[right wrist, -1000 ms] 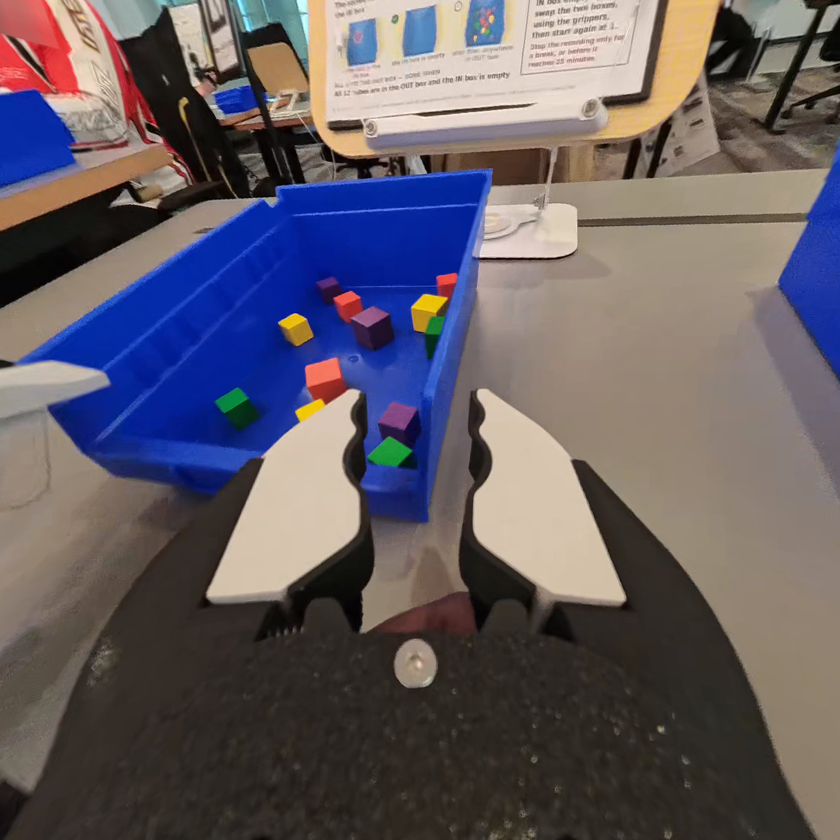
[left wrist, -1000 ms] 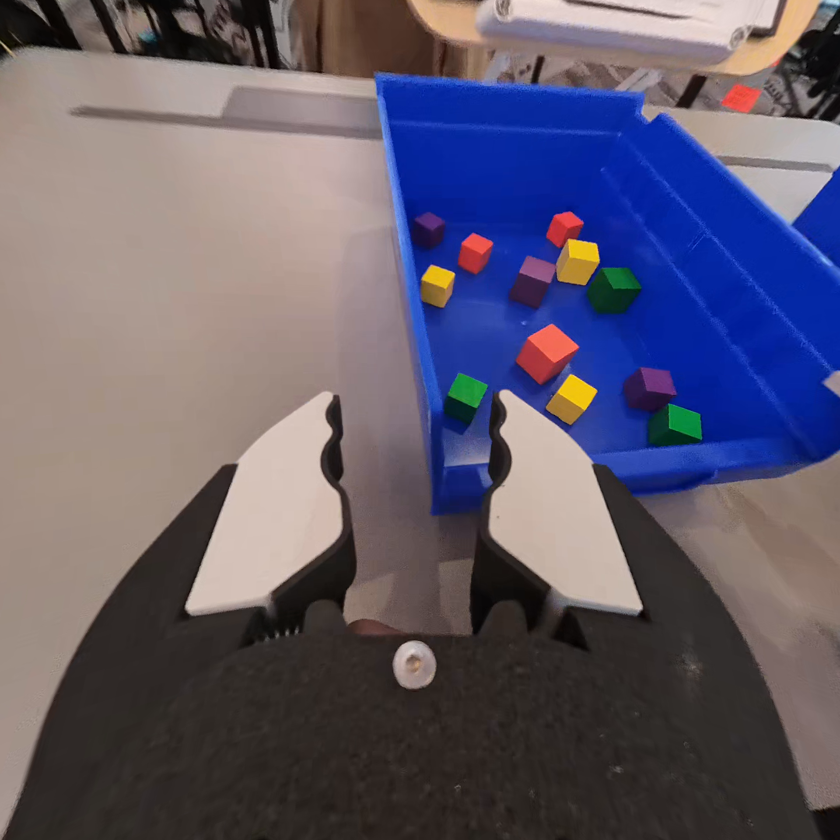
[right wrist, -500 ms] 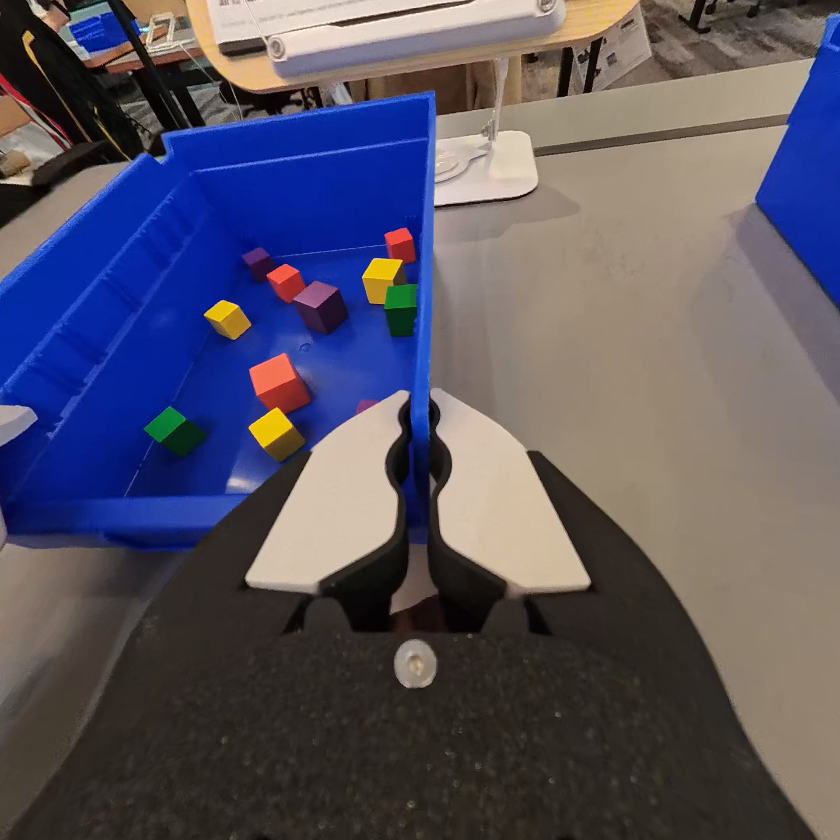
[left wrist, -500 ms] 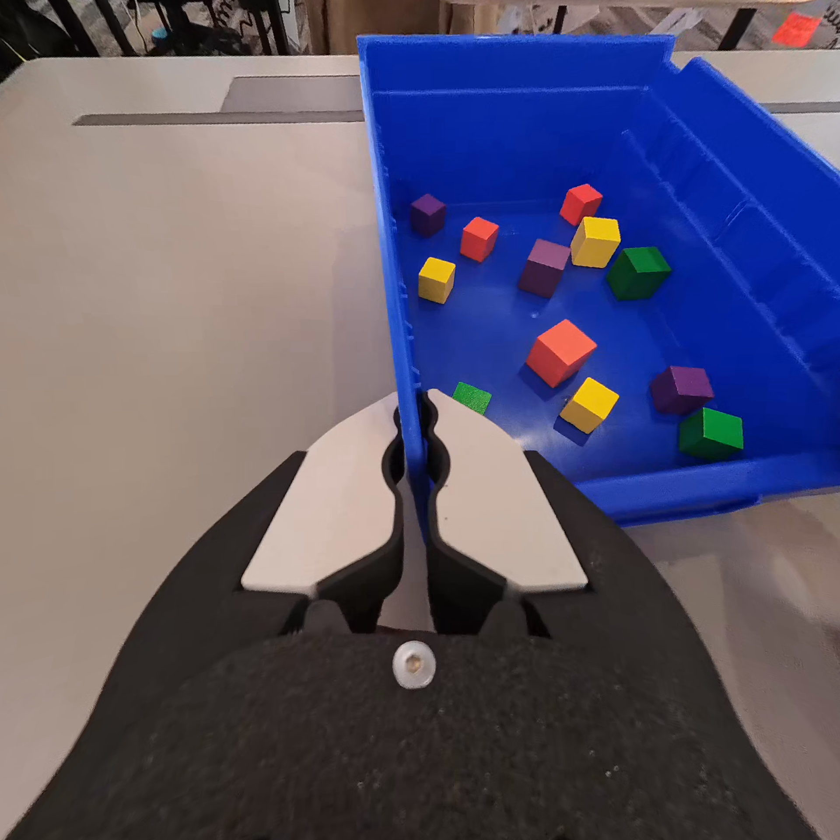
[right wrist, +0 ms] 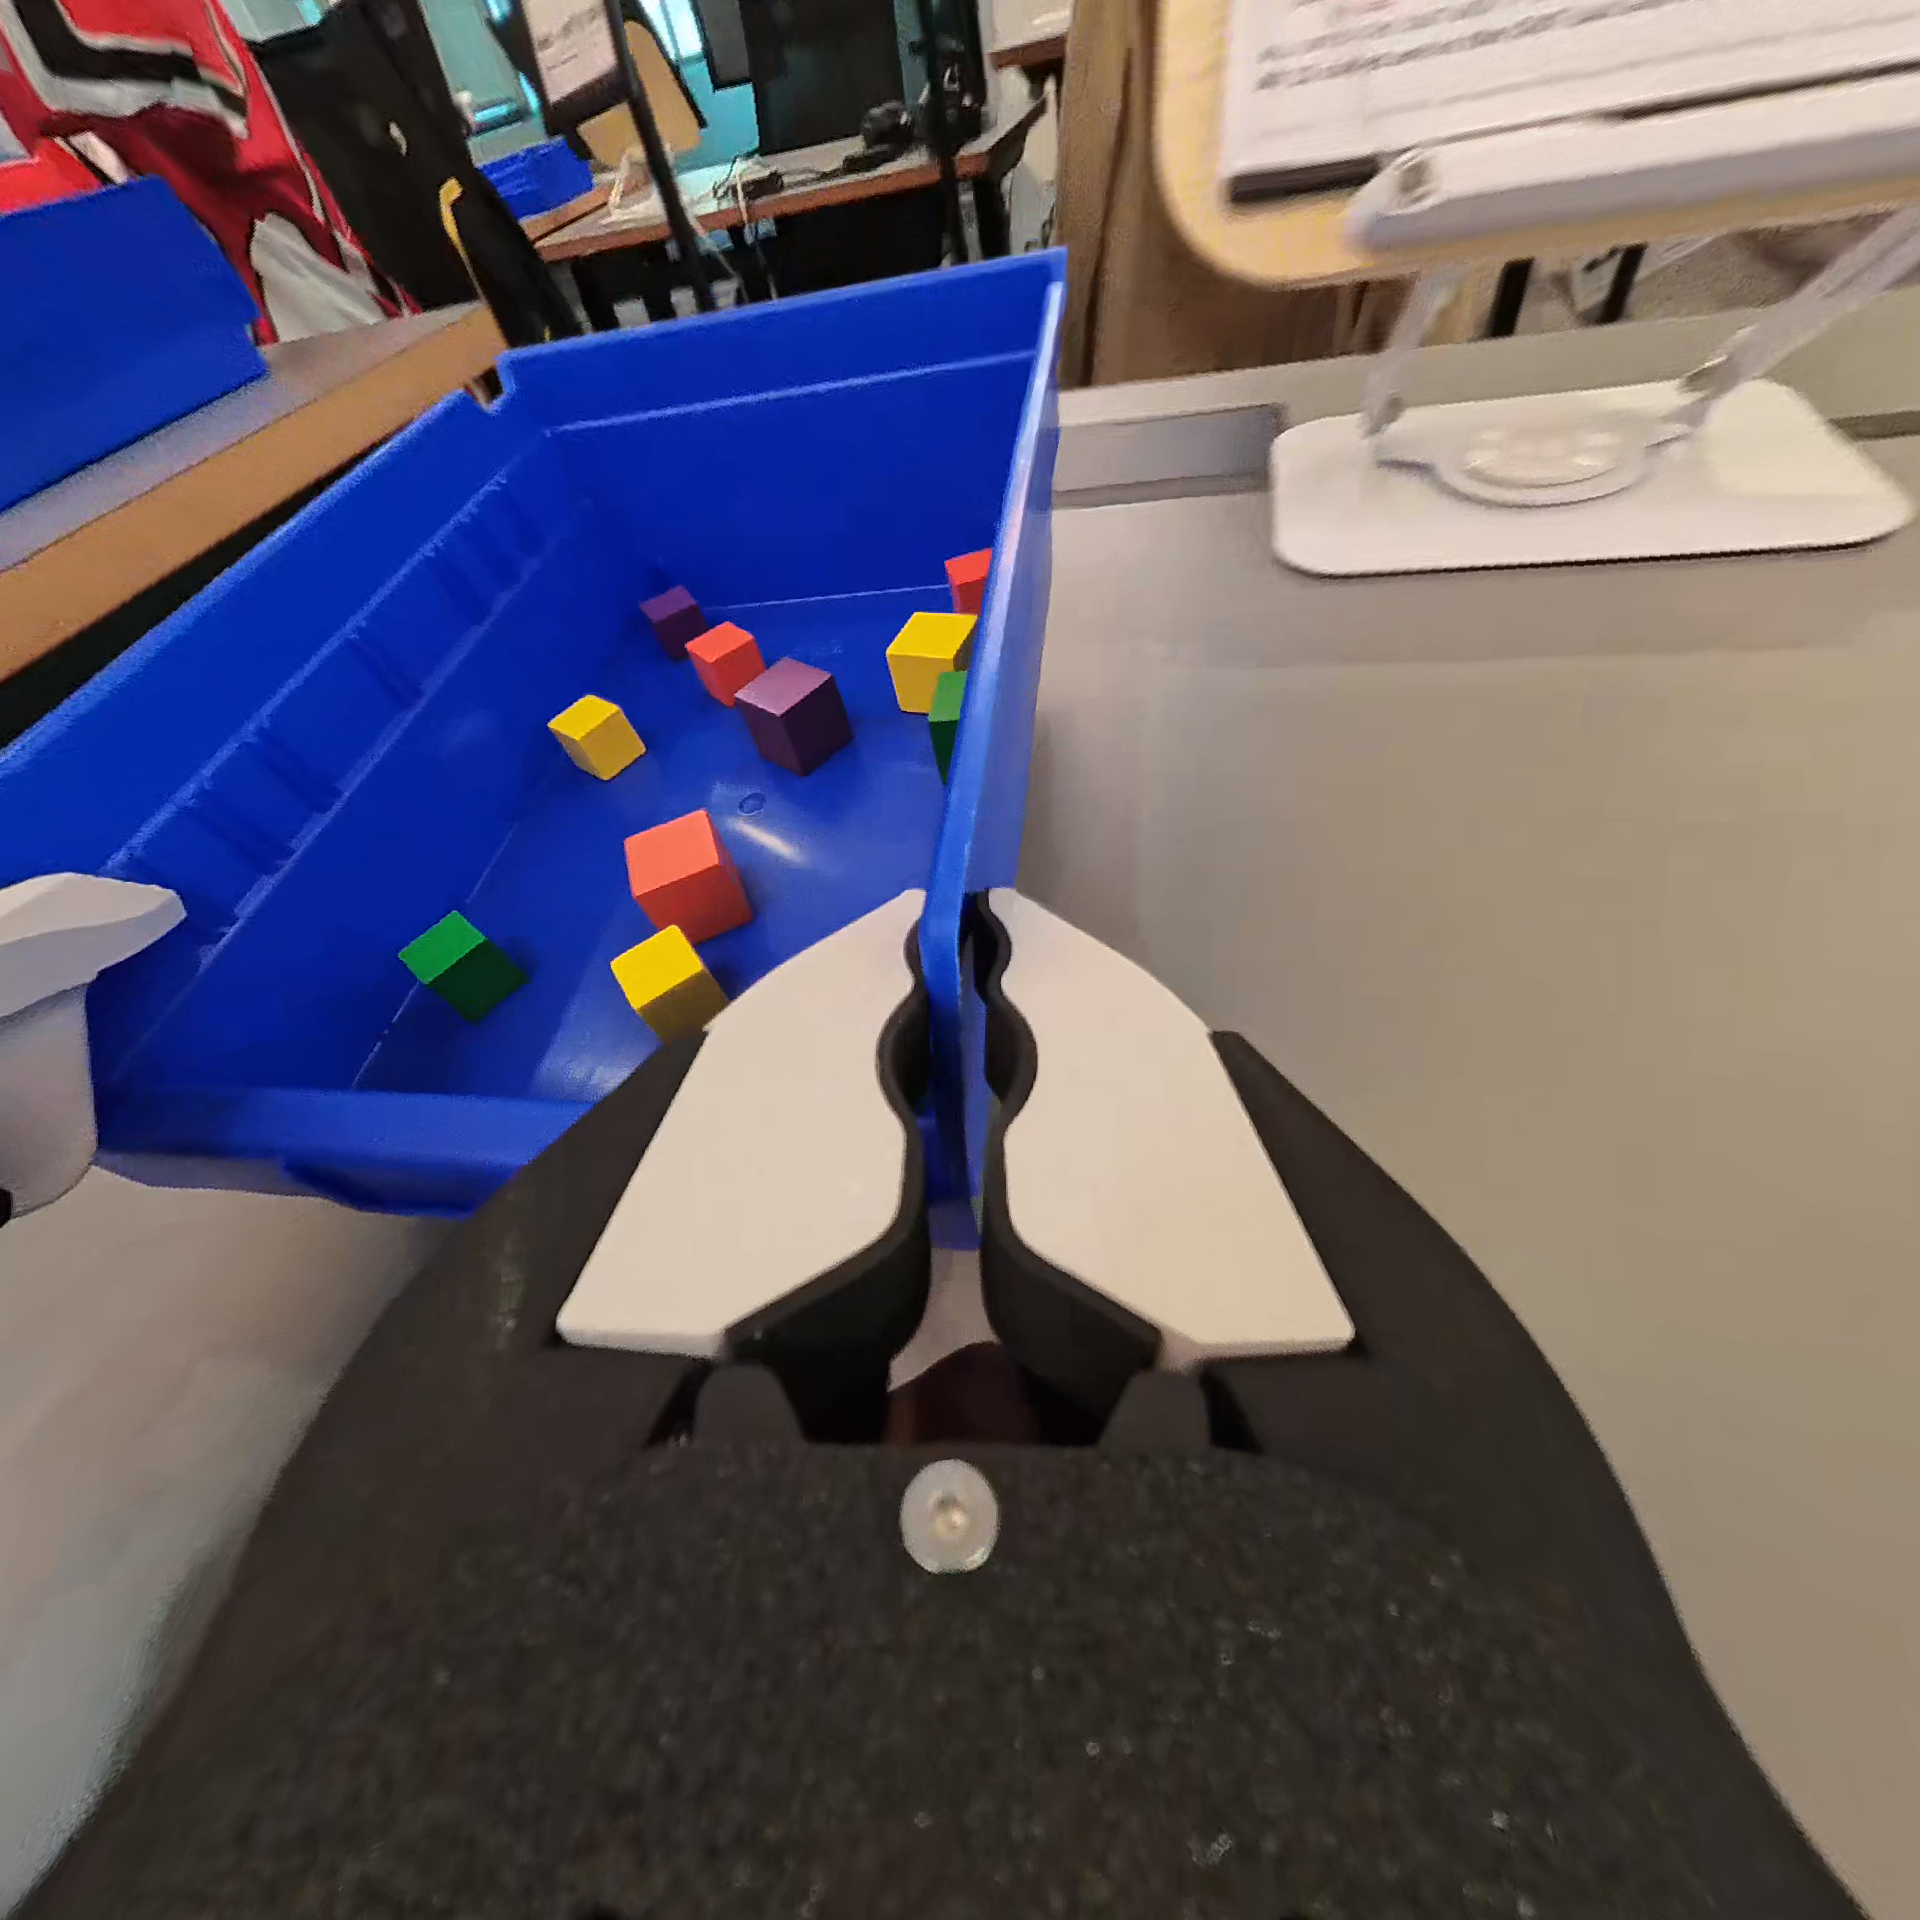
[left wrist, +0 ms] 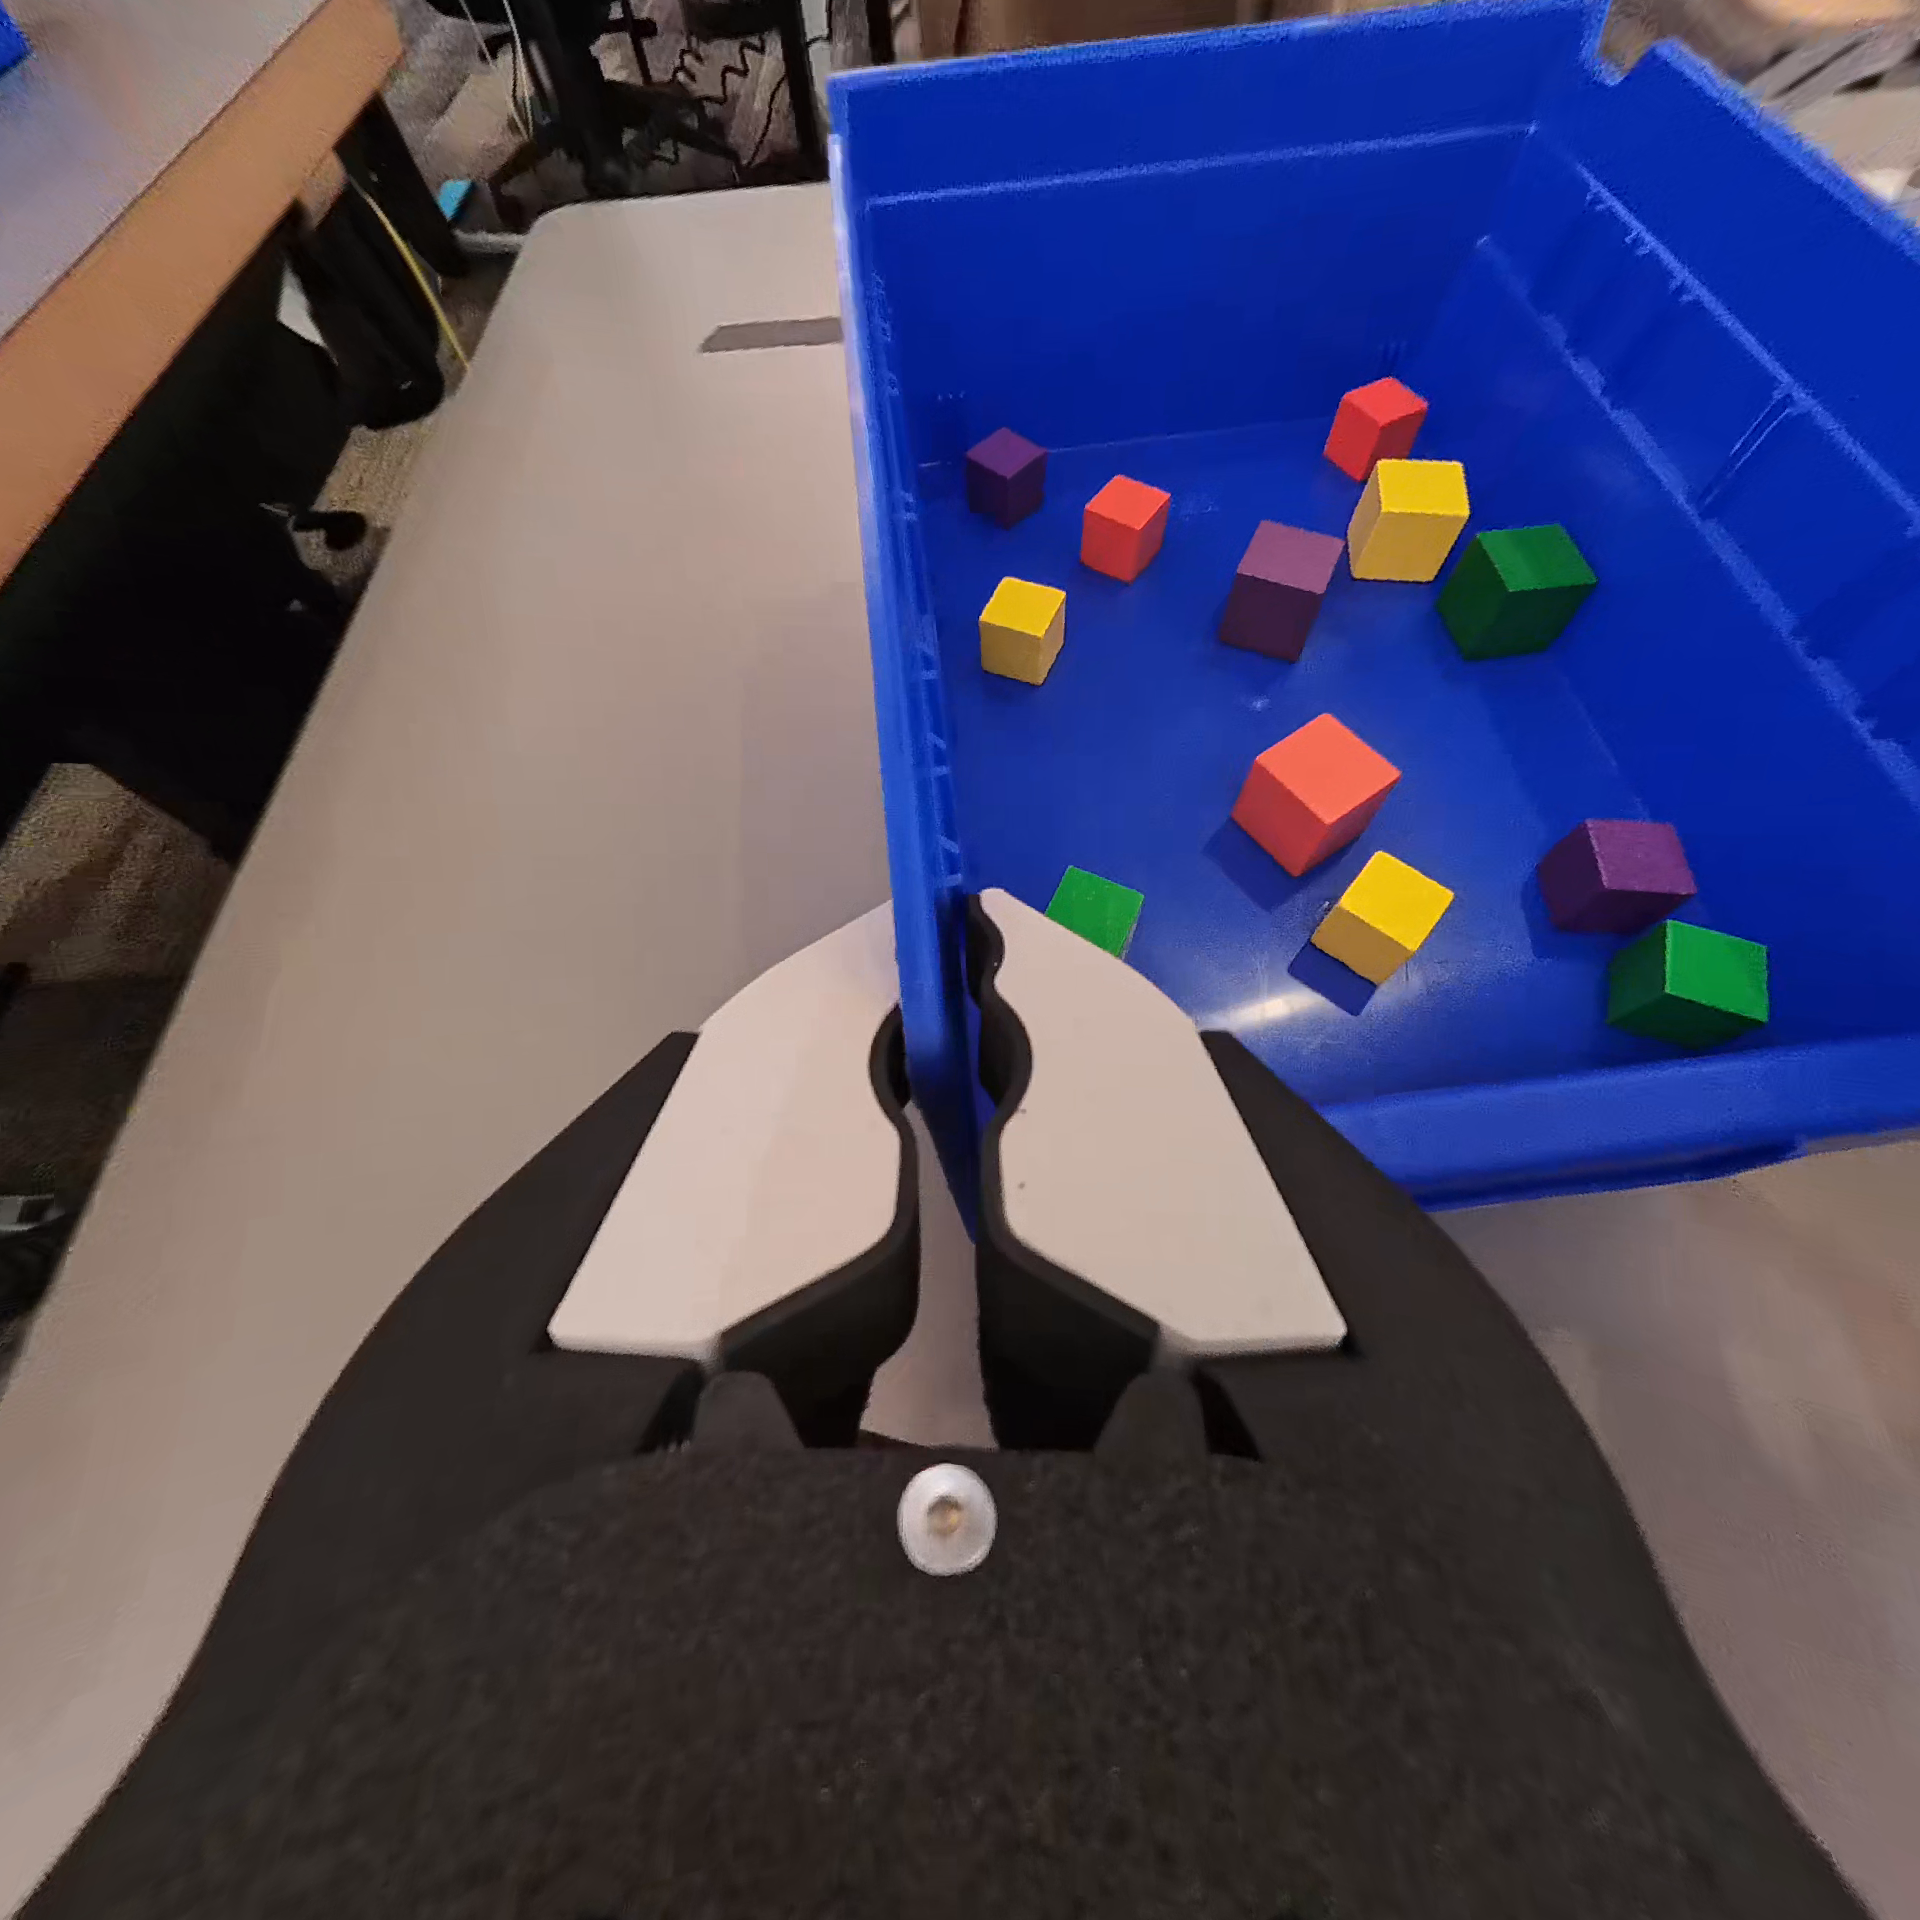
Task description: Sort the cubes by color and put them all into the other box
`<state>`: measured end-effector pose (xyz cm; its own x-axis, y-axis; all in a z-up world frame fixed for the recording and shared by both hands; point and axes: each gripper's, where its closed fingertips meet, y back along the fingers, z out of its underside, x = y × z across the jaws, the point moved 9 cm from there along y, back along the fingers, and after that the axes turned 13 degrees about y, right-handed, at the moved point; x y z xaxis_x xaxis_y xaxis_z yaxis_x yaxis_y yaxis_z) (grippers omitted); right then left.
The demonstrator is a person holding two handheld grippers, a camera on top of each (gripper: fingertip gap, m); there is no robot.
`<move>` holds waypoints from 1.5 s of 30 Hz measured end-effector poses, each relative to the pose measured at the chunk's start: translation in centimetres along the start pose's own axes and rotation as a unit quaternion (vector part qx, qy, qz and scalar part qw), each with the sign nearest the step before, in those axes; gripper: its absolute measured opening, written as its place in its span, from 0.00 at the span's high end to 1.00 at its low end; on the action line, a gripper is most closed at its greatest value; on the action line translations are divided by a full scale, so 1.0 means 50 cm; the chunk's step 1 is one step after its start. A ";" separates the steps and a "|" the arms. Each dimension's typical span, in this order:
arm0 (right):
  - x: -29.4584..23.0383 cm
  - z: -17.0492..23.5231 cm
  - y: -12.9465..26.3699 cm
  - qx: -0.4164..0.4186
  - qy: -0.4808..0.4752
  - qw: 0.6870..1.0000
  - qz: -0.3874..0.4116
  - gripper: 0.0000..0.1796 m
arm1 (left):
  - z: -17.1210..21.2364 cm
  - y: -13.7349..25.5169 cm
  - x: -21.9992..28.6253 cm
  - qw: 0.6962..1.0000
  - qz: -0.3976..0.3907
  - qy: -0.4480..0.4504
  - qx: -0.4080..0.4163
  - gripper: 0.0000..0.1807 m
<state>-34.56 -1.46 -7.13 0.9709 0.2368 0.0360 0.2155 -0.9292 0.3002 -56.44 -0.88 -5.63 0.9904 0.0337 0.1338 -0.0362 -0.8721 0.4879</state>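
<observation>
Both grippers (left wrist: 940, 914) (right wrist: 951, 904) (seemingly) on box (left wrist: 1195, 260)

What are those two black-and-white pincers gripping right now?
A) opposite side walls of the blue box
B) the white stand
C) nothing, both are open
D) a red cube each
A: the left gripper is shut on one side wall of the blue box, and the right gripper on the opposite wall.

Right gripper (right wrist: 948, 914) fingers (right wrist: 1122, 1122) clamped on blue box (right wrist: 997, 644) wall.
</observation>
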 end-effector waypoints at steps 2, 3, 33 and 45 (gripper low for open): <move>-0.049 0.000 -0.035 -0.016 -0.002 1.000 -0.002 0.97 | -0.008 -0.020 -0.053 1.000 -0.004 0.000 -0.011 0.98; -0.071 0.000 -0.051 -0.023 0.002 1.000 -0.004 0.97 | -0.011 -0.031 -0.078 1.000 -0.005 0.002 -0.014 0.98; 0.559 0.122 0.236 0.024 0.058 0.991 -0.120 0.70 | 0.152 0.086 0.391 0.979 0.195 0.028 0.053 0.62; 0.575 0.139 0.319 0.062 0.067 0.992 -0.087 0.69 | 0.225 0.112 0.413 0.979 0.202 -0.010 0.021 0.64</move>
<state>-2.49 -11.45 -7.93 0.8969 0.4252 0.1216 0.3986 -0.8964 0.1940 -34.71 -10.55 -9.82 0.8992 -0.3266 0.2911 -0.4196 -0.8323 0.3622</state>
